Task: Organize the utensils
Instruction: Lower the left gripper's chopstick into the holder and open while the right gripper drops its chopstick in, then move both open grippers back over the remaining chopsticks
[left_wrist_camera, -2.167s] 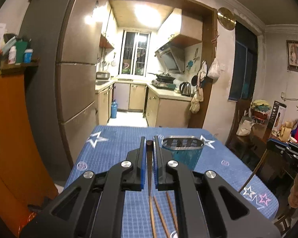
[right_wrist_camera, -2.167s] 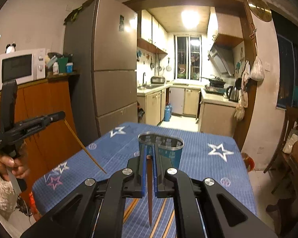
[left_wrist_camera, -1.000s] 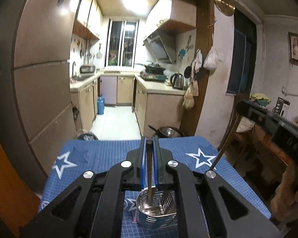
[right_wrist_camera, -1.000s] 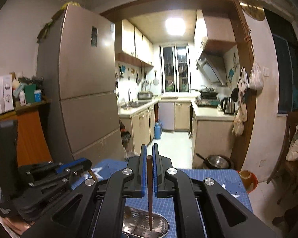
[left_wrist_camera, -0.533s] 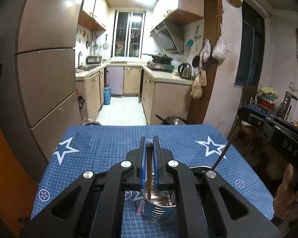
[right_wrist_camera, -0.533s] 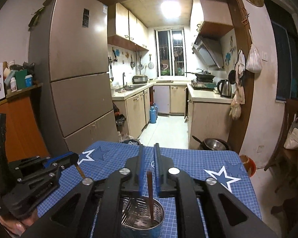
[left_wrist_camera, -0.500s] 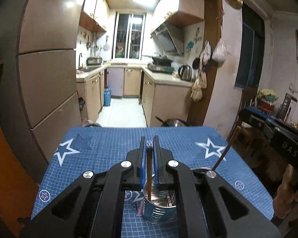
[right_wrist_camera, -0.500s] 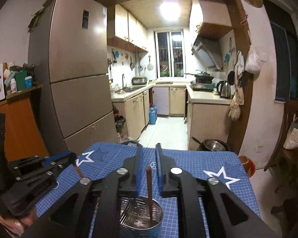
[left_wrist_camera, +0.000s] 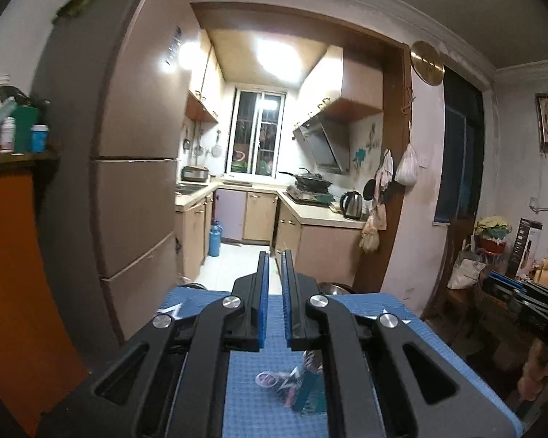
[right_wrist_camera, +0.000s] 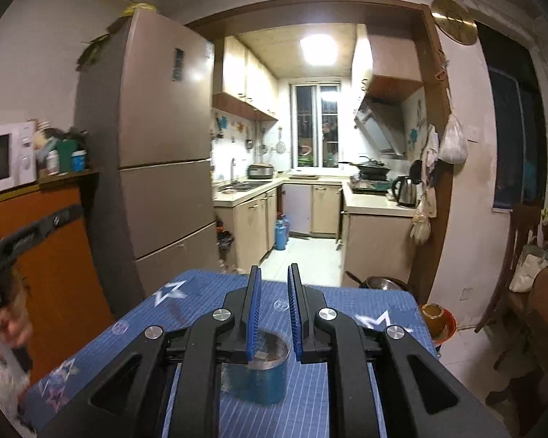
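Note:
A shiny metal utensil holder stands on the blue star-patterned tablecloth, seen between and below my right gripper's jaws; its contents are hidden by blur. My right gripper is open and empty, above and just behind the holder. My left gripper is slightly open and empty, raised over the tablecloth. The holder is blurred in the left wrist view, low between the jaws. The left gripper also shows at the left edge of the right wrist view.
The table's far edge faces a kitchen doorway. A tall fridge and an orange cabinet stand at left. A wooden chair and cluttered side table stand at right. An orange bowl sits on the floor.
Both grippers have opened and let go of their chopsticks into the holder, then lifted and pulled back. The holder now sits lower and nearer in both views.

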A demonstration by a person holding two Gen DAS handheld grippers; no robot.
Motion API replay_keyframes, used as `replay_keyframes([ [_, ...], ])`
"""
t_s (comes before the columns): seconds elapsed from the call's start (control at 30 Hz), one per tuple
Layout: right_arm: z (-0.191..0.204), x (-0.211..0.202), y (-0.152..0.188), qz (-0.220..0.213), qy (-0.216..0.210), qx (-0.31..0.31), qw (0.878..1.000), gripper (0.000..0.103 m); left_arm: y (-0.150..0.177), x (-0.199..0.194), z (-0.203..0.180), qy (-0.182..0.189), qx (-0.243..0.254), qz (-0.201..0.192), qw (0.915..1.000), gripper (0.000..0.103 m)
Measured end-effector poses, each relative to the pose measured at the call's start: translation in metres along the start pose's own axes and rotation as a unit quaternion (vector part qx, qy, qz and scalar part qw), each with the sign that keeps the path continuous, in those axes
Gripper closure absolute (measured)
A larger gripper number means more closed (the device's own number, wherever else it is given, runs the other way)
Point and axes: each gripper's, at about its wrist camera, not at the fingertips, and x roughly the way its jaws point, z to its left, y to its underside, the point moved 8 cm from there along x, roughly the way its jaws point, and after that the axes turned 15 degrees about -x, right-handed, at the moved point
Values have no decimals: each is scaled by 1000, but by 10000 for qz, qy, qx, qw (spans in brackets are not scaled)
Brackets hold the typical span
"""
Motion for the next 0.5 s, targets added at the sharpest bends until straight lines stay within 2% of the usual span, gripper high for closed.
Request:
replay_keyframes([
  [0.1,28,-33,23,152,-218,-240,9994,87,24,-36,10,-56,294,80,9995,97],
  [0.17,58,-54,54,384,-382,-504,9973,87,47,-55,15,-92,565,196,9982,97],
  [0.27,98,-78,103,705,-541,-734,9933,87,94,-79,27,-144,821,589,9948,97],
  [0.4,131,-104,169,1103,-591,-550,9906,87,170,-103,47,-316,1052,1163,9871,97],
  [0.5,149,-119,209,1292,-555,-433,9891,87,212,-118,57,-337,1015,1476,9832,97],
])
